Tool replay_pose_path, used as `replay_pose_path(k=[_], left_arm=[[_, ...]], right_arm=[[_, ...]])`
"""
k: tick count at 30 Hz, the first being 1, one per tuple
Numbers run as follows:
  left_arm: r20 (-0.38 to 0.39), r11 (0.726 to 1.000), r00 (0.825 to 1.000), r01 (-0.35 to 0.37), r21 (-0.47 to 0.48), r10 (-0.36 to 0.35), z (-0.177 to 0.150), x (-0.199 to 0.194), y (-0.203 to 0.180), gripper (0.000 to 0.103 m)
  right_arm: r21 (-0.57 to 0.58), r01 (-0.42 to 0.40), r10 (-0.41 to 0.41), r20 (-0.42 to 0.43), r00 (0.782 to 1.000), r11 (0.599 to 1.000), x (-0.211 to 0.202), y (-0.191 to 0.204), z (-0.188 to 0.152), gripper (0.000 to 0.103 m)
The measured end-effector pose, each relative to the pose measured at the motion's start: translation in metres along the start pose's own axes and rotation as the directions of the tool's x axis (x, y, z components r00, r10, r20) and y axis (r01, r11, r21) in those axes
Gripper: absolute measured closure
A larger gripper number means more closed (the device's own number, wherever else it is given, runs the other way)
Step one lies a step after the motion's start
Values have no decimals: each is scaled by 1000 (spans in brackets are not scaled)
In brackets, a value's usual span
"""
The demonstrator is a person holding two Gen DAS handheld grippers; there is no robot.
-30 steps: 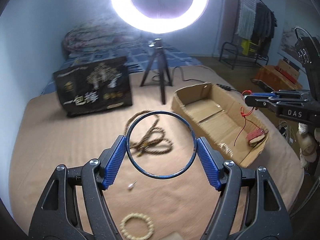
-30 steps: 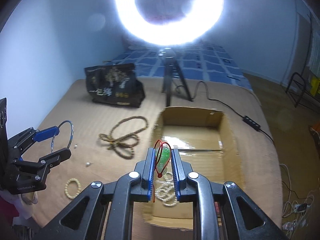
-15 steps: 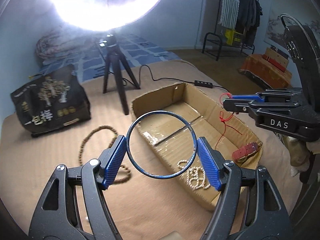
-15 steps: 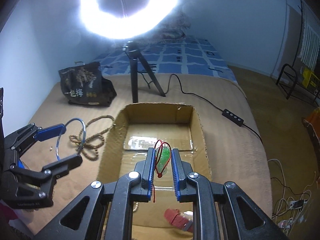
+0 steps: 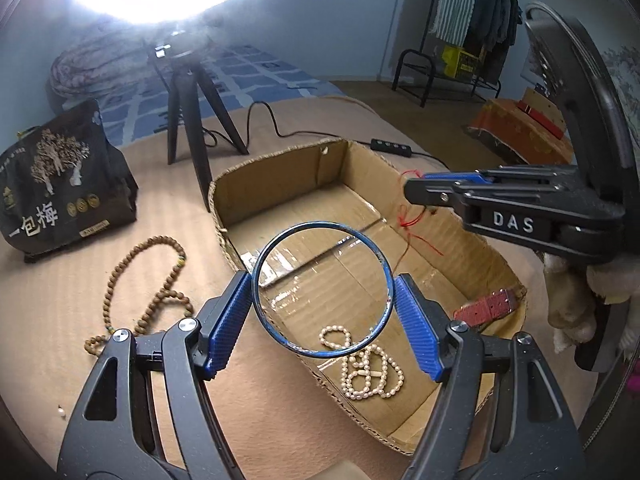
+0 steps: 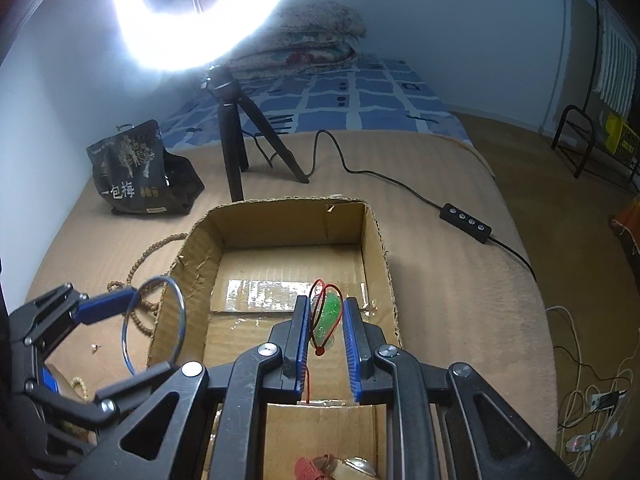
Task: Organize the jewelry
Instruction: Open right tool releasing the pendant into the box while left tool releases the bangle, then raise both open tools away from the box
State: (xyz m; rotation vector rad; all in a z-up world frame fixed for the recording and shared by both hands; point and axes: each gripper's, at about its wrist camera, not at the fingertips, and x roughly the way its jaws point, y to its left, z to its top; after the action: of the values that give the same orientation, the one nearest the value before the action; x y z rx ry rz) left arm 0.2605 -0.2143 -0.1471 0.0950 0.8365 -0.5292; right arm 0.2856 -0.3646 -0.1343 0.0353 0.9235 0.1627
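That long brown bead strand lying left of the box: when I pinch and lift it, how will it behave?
Probably floppy: the brown bead strand lies in loose, crossing loops on the blanket, so it should drape and swing from one pinch point. Its round beads look smooth, so it may slip through the pads. The trailing loops could catch on the cardboard box wall beside it.

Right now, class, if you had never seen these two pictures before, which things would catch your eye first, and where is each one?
First the glaring ring light on its tripod at the back of the mat. Next the blue bangle, pinched between the left gripper fingers above the near left edge of the cardboard box. Then the green pendant on a red cord, clamped in the right gripper over the box, where a pearl necklace already lies.
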Motion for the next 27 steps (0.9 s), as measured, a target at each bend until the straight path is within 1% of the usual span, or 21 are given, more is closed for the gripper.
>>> replay_pose_path(k=[3, 4, 5, 6, 7, 8, 14, 27], left_arm=[[-22, 1000, 1000, 10, 7, -10, -2, 4, -3, 29], [-31, 1000, 999, 10, 7, -10, -3, 5, -4, 29], [-37, 1000, 999, 7, 7, -7, -4, 5, -4, 29], [-40, 1000, 999, 7, 8, -6, -5, 5, -5, 29], [-41, 1000, 999, 8, 9, -7, -6, 5, -6, 27], [-43, 1000, 999, 7, 11, -7, -6, 5, -6, 23], [-46, 1000, 999, 1, 17, -1, -10, 0, -9, 22], [-17, 999, 1000, -11, 37, 11, -12, -28, -14, 22]], right_arm=[[11, -8, 8, -5, 1000, 1000, 4, -1, -1, 79], [16, -9, 9, -4, 1000, 1000, 5, -2, -1, 74], [21, -3, 3, -3, 1000, 1000, 5, -2, -2, 65], [25, 4, -4, -2, 1000, 1000, 5, -2, -1, 59], [31, 11, -11, -1, 1000, 999, 5, -3, -2, 45], [38, 17, -17, 2, 1000, 999, 5, -4, -2, 36], [60, 47, -48, 21, 999, 997, -4, -8, -3, 25], [77, 50, -54, 48, 997, 996, -28, -6, -5, 23]])
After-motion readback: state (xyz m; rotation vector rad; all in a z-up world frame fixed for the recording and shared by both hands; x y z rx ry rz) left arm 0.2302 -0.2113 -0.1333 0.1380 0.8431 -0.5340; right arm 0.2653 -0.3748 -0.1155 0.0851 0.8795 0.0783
